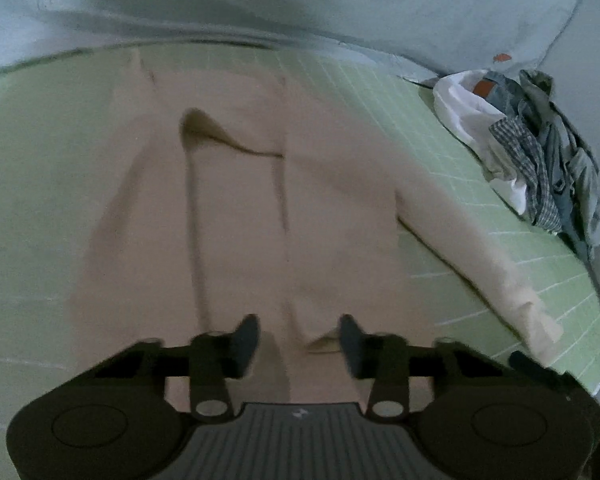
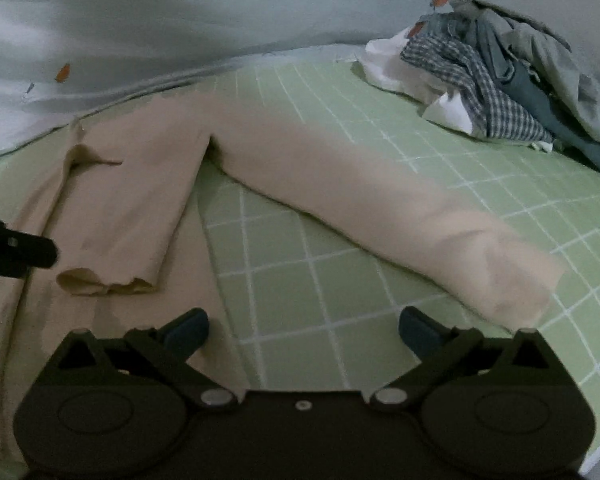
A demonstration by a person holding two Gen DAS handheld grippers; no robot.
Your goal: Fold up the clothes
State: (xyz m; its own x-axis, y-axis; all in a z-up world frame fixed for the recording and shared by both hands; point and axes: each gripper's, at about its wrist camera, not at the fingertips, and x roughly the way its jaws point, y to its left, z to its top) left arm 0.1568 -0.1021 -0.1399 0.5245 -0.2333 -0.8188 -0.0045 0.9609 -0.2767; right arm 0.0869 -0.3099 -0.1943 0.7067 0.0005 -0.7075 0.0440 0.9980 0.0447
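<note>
A beige long-sleeved garment [image 1: 240, 208] lies spread on a green checked mat [image 1: 452, 152]. One sleeve is folded over the body and ends in a cuff [image 2: 104, 282]. The other sleeve [image 2: 380, 208] stretches out to the right across the mat [image 2: 300, 280]. My left gripper [image 1: 298, 340] hovers open over the garment's near part, its fingers either side of a fold, holding nothing. My right gripper [image 2: 304, 330] stands wide open above the mat between the folded cuff and the outstretched sleeve. The left gripper's tip [image 2: 24, 252] shows at the left edge of the right wrist view.
A heap of unfolded clothes [image 1: 540, 148], white, checked and blue-grey, sits at the mat's far right [image 2: 500, 76]. A pale sheet with small orange prints [image 1: 300, 0] rises behind the mat. The mat's right edge drops off near the heap.
</note>
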